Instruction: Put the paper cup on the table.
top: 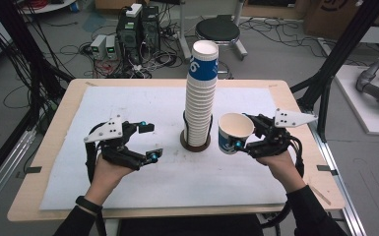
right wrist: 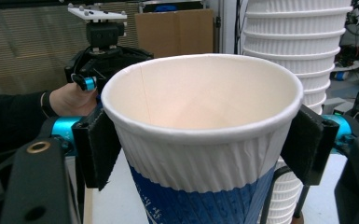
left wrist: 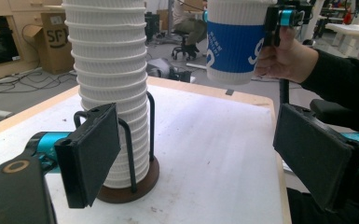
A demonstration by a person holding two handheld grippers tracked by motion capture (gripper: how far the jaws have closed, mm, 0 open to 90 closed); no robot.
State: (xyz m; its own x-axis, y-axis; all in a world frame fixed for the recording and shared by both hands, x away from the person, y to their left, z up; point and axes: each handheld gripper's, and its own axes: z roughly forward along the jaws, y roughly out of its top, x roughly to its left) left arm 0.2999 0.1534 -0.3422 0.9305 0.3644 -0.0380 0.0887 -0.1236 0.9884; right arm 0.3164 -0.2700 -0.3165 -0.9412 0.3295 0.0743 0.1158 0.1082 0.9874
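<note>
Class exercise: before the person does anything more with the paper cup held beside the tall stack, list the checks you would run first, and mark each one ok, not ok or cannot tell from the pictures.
1. Right gripper has a firm hold on the single cup: ok, one jaw on each side below the rim.
2. Cup upright, mouth up: ok.
3. Cup empty: ok, in the right gripper view its inside is bare.
4. Cup clear of the stack of cups: ok, a gap shows between them.
5. Stack seated in its holder: ok, though it leans slightly.
6. Left gripper free to help: ok, jaws wide apart, holding nothing.
</note>
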